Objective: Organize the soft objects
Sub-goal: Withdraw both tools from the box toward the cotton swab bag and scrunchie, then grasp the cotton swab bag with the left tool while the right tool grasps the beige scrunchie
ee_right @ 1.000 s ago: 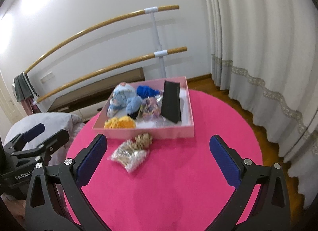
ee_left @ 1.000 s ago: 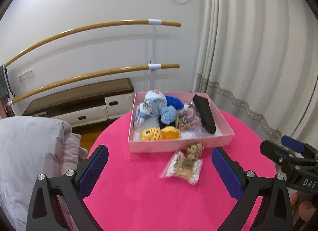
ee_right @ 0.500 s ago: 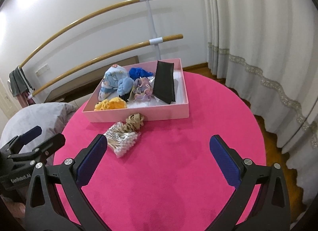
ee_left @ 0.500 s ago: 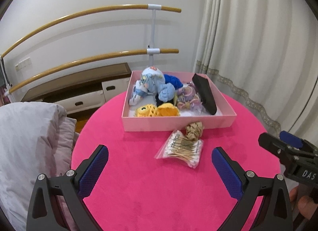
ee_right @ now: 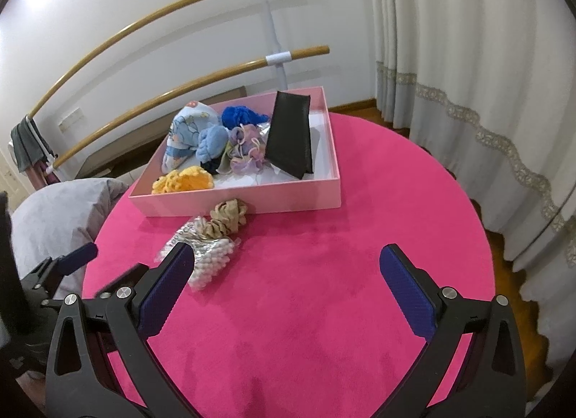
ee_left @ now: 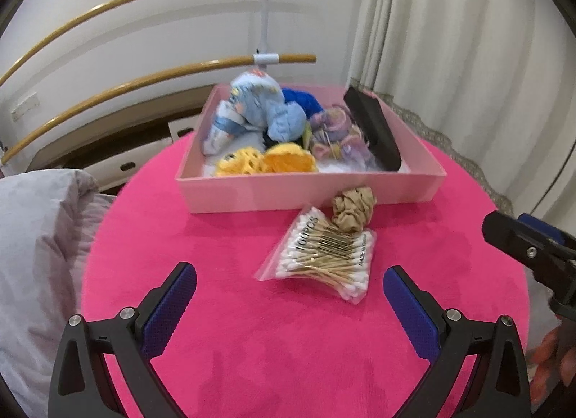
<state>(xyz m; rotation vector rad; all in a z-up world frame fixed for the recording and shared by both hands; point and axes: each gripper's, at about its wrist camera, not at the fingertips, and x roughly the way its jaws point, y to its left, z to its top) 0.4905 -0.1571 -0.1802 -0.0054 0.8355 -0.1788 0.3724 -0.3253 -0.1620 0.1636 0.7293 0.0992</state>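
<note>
Both grippers hover above the round desk (ee_left: 252,346), which is covered in bright pink cloth. The left gripper (ee_left: 289,295) has its blue-padded fingers (ee_left: 169,306) spread wide and holds nothing; a clear bag of cotton swabs (ee_left: 324,259) lies on the cloth just ahead of the gap between them. The right gripper (ee_right: 288,274) is likewise spread wide and empty, over bare cloth, with the swab bag partly hidden behind its left finger in the right wrist view.

A beige scrunchie (ee_left: 352,209) lies on the desk, touching the far end of the swab bag and just beside the near wall of a shallow pink box (ee_left: 306,195). The box sits at the far side of the desk.

Inside the box, along its left part, lie a pale blue printed plush item (ee_right: 187,133) and a light blue knitted piece (ee_right: 212,141). A deep blue woolly piece (ee_right: 241,116) sits at the back. Yellow and orange crocheted pieces (ee_right: 183,180) lie at the near left corner. A pastel purple scrunchie (ee_right: 244,151) is in the middle. A black pouch (ee_right: 289,133) leans tilted in the right part.

Behind the desk stand two wooden barre rails (ee_right: 180,83) on a white wall, with a cream curtain (ee_right: 468,58) to the right and a grey quilt (ee_left: 36,238) to the left.
</note>
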